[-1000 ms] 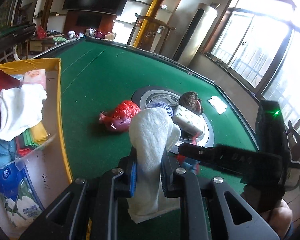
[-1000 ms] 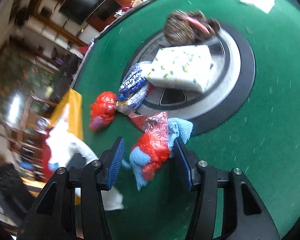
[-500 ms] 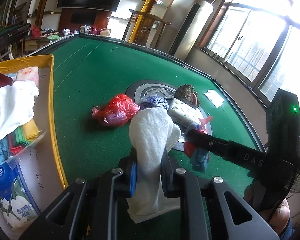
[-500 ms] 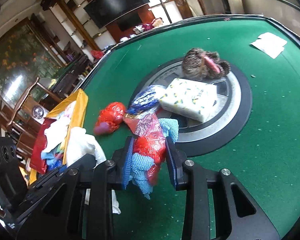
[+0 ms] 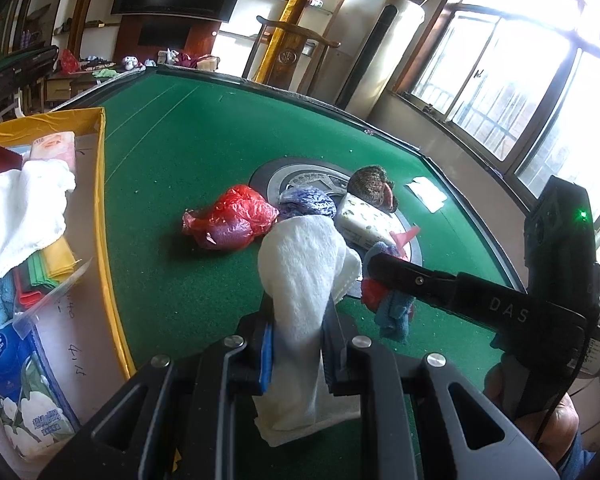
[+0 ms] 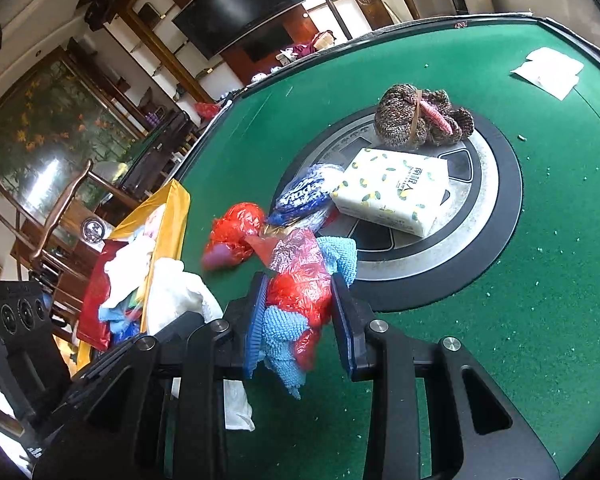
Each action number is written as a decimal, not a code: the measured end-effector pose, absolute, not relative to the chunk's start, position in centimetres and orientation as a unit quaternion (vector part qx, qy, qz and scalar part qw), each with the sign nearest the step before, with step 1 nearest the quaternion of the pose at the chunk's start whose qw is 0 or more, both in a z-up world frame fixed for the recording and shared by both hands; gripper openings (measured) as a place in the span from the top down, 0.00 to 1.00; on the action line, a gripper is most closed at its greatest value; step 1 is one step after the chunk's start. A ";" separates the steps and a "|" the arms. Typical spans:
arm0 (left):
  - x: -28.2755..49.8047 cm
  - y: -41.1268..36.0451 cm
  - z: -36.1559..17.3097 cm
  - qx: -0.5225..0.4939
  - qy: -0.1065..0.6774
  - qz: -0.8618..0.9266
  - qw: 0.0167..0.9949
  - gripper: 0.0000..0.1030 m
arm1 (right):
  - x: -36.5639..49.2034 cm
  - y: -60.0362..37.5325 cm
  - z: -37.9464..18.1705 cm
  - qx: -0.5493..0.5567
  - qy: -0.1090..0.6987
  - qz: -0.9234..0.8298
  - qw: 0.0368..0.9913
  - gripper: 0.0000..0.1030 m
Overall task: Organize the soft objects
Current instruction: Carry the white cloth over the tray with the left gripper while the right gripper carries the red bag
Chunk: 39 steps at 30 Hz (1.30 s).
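Note:
My left gripper is shut on a white towel that stands up between its pads and hangs below them. Just to its right, my right gripper is shut on a bundle of red plastic bag and light-blue fluffy cloth, held just above the green felt. The left wrist view shows that bundle dangling from the right gripper's finger. In the right wrist view the white towel shows at the left, by the yellow-rimmed box.
The box at the left holds a white cloth, coloured cloths and tissue packs. A red bag, a blue-white pack, a tissue pack and a knitted bundle lie around the round centre plate. White paper lies far right.
My right gripper's jaws have closed on the red-and-blue bundle and raised it off the felt, and the gripper has rolled more upright. The left gripper keeps its hold on the towel, unmoved.

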State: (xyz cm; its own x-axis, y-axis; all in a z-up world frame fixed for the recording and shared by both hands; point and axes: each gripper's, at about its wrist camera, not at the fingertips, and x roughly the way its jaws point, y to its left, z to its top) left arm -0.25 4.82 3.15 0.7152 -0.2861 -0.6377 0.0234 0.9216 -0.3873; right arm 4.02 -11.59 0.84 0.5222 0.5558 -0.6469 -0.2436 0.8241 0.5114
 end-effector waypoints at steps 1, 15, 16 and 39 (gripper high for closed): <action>-0.2 4.7 3.1 -0.178 0.368 -0.087 0.909 0.82 | 4.1 -11.5 0.8 0.182 0.429 0.234 0.853 0.70; -0.3 3.8 2.9 -0.174 0.354 -0.125 0.910 0.82 | 3.8 -12.2 2.1 0.200 0.390 0.224 0.871 0.70; -0.3 3.7 2.9 -0.174 0.353 -0.124 0.911 0.82 | 3.8 -12.3 2.1 0.202 0.390 0.225 0.869 0.70; -4.2 6.4 7.5 -0.226 0.287 -0.147 0.919 0.82 | 1.8 -11.8 4.7 0.134 0.332 0.203 0.911 0.70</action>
State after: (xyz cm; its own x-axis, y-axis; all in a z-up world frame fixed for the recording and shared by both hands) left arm -4.22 6.39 7.51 0.7922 -0.3996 -0.4613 0.1396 0.8545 -0.5004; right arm 1.77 -11.75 4.67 0.6972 0.4591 -0.5506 -0.2816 0.8817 0.3786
